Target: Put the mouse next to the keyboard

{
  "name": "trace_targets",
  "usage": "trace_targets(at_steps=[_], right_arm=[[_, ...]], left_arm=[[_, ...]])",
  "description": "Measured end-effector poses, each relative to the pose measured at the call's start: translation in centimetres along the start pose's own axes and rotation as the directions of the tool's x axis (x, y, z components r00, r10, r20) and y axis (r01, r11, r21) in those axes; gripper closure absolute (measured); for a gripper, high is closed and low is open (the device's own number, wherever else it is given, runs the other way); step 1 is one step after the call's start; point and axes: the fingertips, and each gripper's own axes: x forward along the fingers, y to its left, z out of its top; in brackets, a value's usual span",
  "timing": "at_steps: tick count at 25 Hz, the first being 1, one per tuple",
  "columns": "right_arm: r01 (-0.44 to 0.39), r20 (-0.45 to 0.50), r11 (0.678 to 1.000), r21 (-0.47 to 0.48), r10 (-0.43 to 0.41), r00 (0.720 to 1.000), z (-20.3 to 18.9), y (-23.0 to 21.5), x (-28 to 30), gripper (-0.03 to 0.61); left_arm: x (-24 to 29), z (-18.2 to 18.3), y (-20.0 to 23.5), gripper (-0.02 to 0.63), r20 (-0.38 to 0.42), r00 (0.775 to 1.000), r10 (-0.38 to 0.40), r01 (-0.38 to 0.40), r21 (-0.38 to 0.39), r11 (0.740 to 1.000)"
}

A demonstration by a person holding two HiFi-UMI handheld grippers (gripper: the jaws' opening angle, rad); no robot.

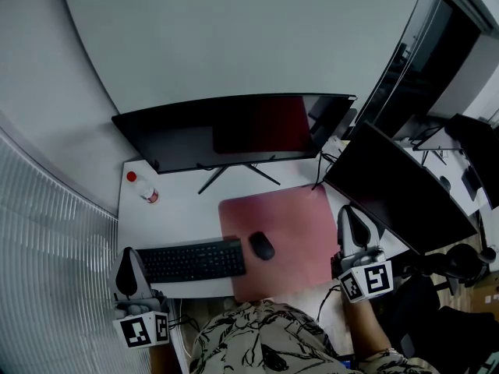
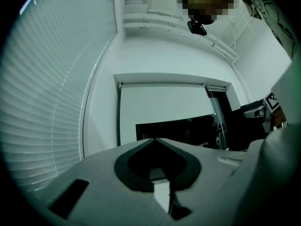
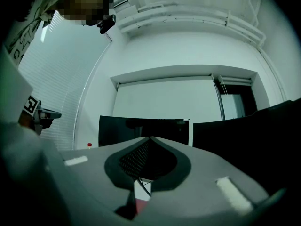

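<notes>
A black mouse point(image 1: 261, 245) lies on the pink desk mat point(image 1: 296, 228), just right of the black keyboard point(image 1: 192, 260) and apart from it by a small gap. My left gripper point(image 1: 127, 265) hovers at the desk's front left corner, left of the keyboard, jaws shut with tips meeting and nothing held. My right gripper point(image 1: 350, 220) sits at the mat's right edge, well right of the mouse, also shut and empty. In the left gripper view the left gripper point(image 2: 154, 139) points level at the monitor. The right gripper point(image 3: 150, 138) does the same in its own view.
A wide black monitor point(image 1: 234, 131) stands at the back of the white desk point(image 1: 175, 213). A second dark monitor point(image 1: 398, 189) angles in at the right. A small bottle with a red cap point(image 1: 143, 188) stands back left. Window blinds point(image 1: 47, 271) run along the left.
</notes>
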Motion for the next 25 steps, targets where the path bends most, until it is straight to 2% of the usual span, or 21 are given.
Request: trace_targets(at_steps=[25], right_arm=[[-0.028, -0.021, 1.0, -0.002, 0.028, 0.999, 0.0, 1.4, -0.9, 0.572]], left_arm=[[-1.0, 0.4, -0.7, 0.616, -0.001, 1.0, -0.019, 0.019, -0.001, 1.0]])
